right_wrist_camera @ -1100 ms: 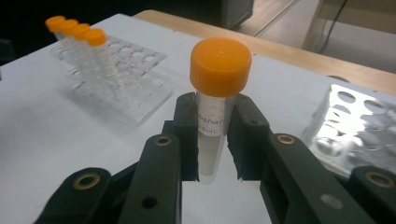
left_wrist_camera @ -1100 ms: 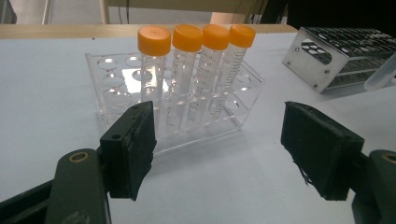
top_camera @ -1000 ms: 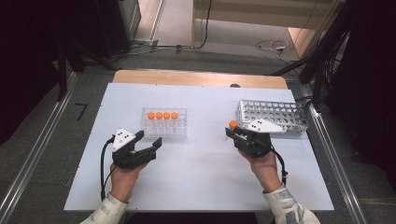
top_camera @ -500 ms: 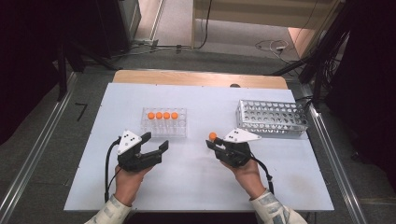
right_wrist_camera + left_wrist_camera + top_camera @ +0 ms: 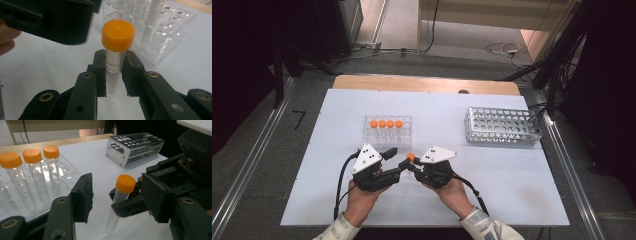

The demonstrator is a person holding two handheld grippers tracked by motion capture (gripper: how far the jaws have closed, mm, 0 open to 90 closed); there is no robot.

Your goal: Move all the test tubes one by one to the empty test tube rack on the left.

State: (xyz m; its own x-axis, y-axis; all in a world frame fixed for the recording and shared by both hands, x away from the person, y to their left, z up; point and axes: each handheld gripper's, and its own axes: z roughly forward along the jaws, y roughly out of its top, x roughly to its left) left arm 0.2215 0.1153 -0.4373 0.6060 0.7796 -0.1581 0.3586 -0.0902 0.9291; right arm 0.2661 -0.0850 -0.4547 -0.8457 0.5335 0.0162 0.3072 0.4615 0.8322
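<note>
We see our right gripper [image 5: 412, 165] clamping one orange-capped tube [image 5: 117, 47] above the table, between our hands (left gripper [image 5: 117, 202] gaping wide around it). The clear rack [image 5: 387, 131] holds four capped tubes; the metal rack [image 5: 504, 127] stands apart

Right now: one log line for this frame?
right gripper: shut on tube | left gripper: open, jaws either side of tube | clear rack: four capped tubes | metal rack
</note>
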